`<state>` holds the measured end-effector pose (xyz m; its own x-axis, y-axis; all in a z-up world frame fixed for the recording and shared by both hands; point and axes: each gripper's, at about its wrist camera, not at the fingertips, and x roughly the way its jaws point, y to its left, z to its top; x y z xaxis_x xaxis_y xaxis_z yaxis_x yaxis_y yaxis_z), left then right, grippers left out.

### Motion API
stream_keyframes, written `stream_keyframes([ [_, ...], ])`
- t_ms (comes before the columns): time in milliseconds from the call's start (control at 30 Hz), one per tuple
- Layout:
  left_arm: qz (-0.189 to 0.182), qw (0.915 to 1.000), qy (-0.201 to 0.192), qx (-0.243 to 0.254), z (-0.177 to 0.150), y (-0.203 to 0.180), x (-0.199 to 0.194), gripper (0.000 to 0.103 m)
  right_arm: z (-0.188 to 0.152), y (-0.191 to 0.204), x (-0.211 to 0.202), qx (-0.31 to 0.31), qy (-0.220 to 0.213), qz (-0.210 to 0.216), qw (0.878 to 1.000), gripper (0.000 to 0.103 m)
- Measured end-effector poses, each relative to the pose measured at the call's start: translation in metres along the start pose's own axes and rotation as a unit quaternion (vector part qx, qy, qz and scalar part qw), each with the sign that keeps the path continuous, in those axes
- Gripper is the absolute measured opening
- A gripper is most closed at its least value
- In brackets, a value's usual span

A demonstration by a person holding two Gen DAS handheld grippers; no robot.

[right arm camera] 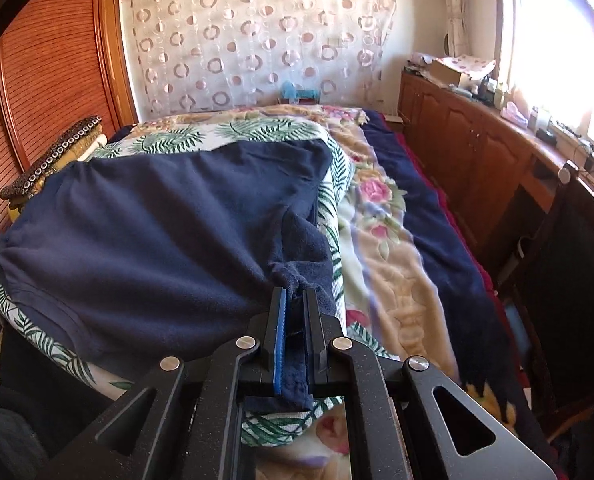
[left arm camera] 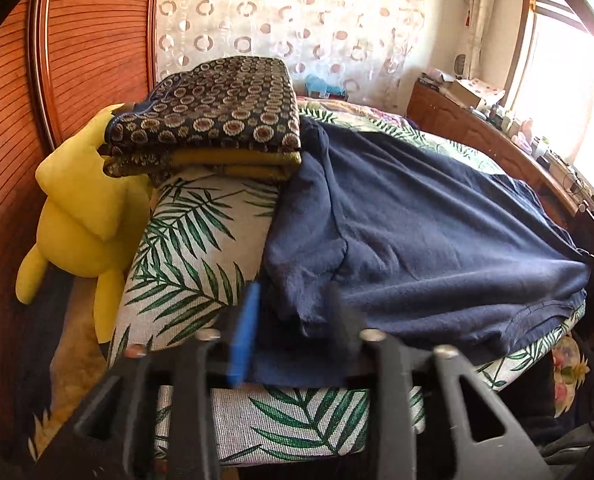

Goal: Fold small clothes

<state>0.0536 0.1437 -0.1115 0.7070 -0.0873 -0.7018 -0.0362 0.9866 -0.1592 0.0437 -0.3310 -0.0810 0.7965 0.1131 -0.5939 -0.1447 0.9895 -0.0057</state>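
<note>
While the navy garment (right arm camera: 157, 236) lies spread over a leaf-print cushion (left arm camera: 193, 240) on the bed, the right gripper (right arm camera: 295, 300) is pressed together on a bunched corner of it, and the left gripper (left arm camera: 293, 312) has its fingers spread around the opposite corner, blurred. A folded patterned cloth (left arm camera: 217, 116) and a yellow plush toy (left arm camera: 85, 208) sit against the wooden headboard (left arm camera: 17, 120), with a floral blanket (right arm camera: 385, 248) alongside, a circle-print curtain (right arm camera: 257, 40) behind, and a wooden cabinet (right arm camera: 477, 148) under the bright window (right arm camera: 557, 40).

A shirt (left arm camera: 437, 224) is lying spread on a cushion (left arm camera: 201, 248) on the bed (right arm camera: 397, 240). Folded cloths (left arm camera: 217, 120) are sitting on the cushion's far left corner, with a toy (left arm camera: 81, 208) hanging just left. Cabinets (right arm camera: 469, 140) are standing right of the bed.
</note>
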Motion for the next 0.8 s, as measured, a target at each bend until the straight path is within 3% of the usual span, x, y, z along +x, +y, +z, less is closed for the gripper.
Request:
stream_keyframes([
  [133,0.010,0.9999,0.007,0.001,0.003,0.002,0.008,0.045,-0.007,0.007,-0.015,-0.005,-0.015,-0.004,1.000,0.012],
  [233,0.014,0.9996,0.023,-0.009,0.001,0.005,0.019,0.045,-0.010,0.015,-0.019,-0.008,-0.027,-0.004,1.000,0.021],
  [367,0.021,0.9994,0.027,-0.011,-0.003,0.005,0.024,0.045,-0.011,0.024,-0.022,-0.007,-0.040,0.010,0.999,0.056],
  [400,0.022,0.9993,0.028,-0.012,-0.004,0.005,0.024,0.045,-0.011,0.027,-0.022,-0.005,-0.039,0.023,0.999,0.059],
  [467,0.023,0.9993,0.025,-0.012,-0.006,0.006,0.023,0.045,-0.014,0.038,-0.022,-0.008,-0.036,0.051,0.998,0.059],
  [800,0.015,0.9997,0.020,-0.005,-0.011,0.003,0.020,0.041,-0.024,0.075,0.024,-0.049,-0.005,0.068,0.996,0.059],
])
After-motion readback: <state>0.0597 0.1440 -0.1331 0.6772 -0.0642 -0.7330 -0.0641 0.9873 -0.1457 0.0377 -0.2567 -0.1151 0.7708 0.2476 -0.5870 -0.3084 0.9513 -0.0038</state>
